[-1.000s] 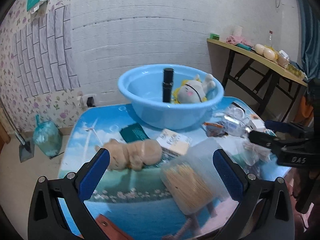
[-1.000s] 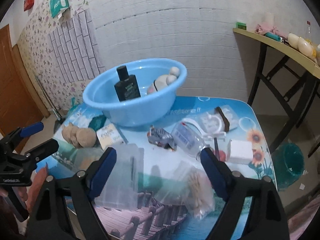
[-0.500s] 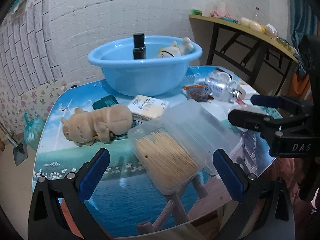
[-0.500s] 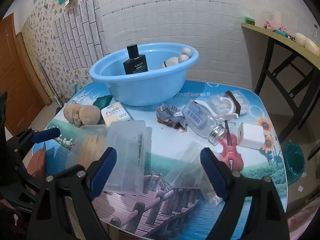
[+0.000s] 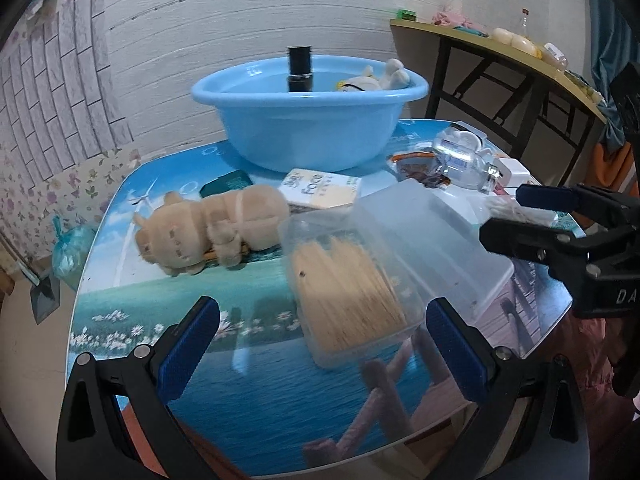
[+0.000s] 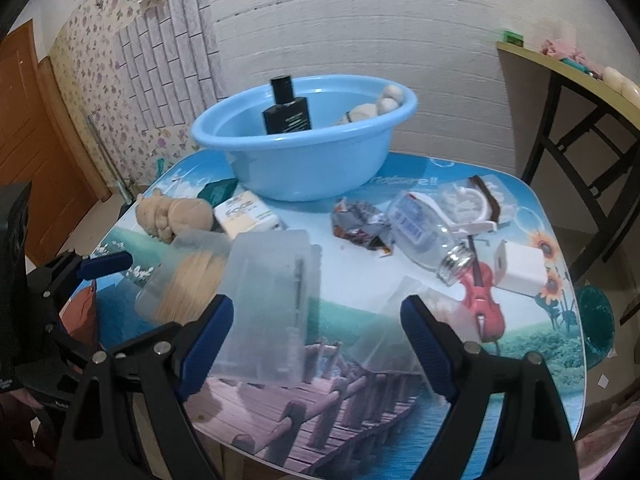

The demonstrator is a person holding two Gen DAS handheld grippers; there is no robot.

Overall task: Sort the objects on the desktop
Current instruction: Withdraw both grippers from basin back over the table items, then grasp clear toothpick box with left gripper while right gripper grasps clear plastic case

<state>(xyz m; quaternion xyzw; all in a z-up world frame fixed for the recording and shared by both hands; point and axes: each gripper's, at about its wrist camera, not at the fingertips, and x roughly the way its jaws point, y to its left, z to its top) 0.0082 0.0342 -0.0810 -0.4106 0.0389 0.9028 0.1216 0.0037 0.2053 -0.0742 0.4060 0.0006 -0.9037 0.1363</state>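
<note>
A blue basin [image 5: 308, 120] [image 6: 308, 148] at the table's back holds a black bottle [image 6: 286, 108] and a white plush [image 5: 376, 78]. A clear box of toothpicks [image 5: 344, 292] [image 6: 188, 284] lies in front of my left gripper [image 5: 324, 340], which is open and empty. A clear lidded box [image 6: 272, 304] lies beside it, in front of my open, empty right gripper [image 6: 316, 336]. A tan plush [image 5: 212, 228], a white soap box [image 5: 320, 192], a clear bottle [image 6: 424, 236], a wrapper [image 6: 356, 224] and a white charger [image 6: 520, 268] lie on the table.
A dark green packet [image 5: 226, 184] lies by the basin. A clear bag of cotton swabs [image 6: 412, 320] lies near the right gripper. A side table [image 5: 500, 52] stands at the right by the wall. A green bin [image 6: 596, 320] is on the floor.
Both grippers have drawn back and lowered toward the table's near edge; the toothpick box and lidded box now sit closer in front of them. Nothing on the table has moved.
</note>
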